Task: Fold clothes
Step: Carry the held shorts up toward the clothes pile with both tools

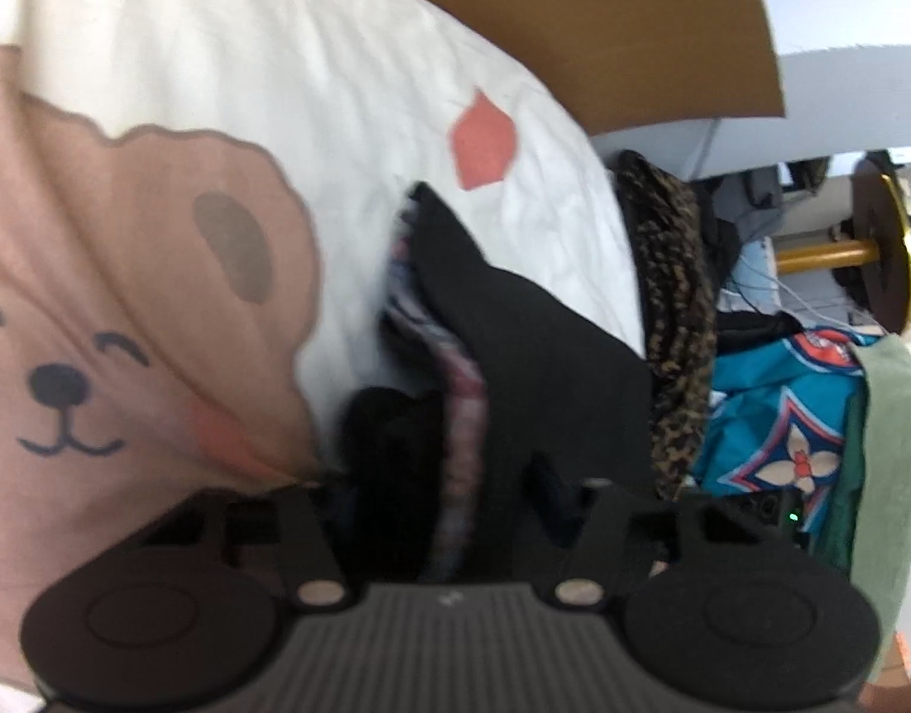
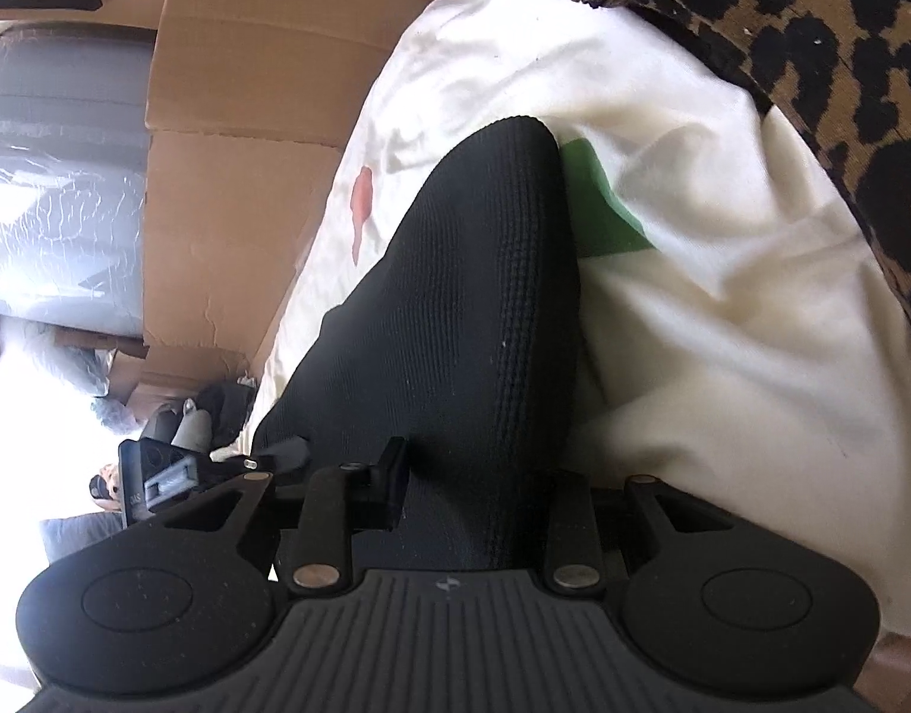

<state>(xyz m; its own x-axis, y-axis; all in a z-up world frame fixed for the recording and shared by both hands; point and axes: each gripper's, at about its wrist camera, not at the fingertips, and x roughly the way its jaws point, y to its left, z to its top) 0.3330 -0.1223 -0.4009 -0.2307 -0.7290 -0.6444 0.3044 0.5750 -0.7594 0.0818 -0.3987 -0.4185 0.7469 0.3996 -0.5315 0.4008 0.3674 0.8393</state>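
A black ribbed garment (image 2: 455,309) lies on a white bed sheet (image 2: 722,309) and runs back between the fingers of my right gripper (image 2: 479,487), which is shut on a thick bunch of it. In the left wrist view the same black garment (image 1: 532,344) shows a plaid inner edge (image 1: 464,416). Its bunched folds fill the gap of my left gripper (image 1: 449,493), whose fingers close on the cloth. The fingertips of both grippers are mostly hidden by the fabric.
The sheet (image 1: 312,77) bears a large pink bear print (image 1: 128,297) and a red patch (image 1: 482,142). A leopard-print cloth (image 1: 675,309), a teal patterned garment (image 1: 776,416) and a green cloth (image 1: 889,451) are piled at the right. A cardboard box (image 2: 235,119) stands behind the bed.
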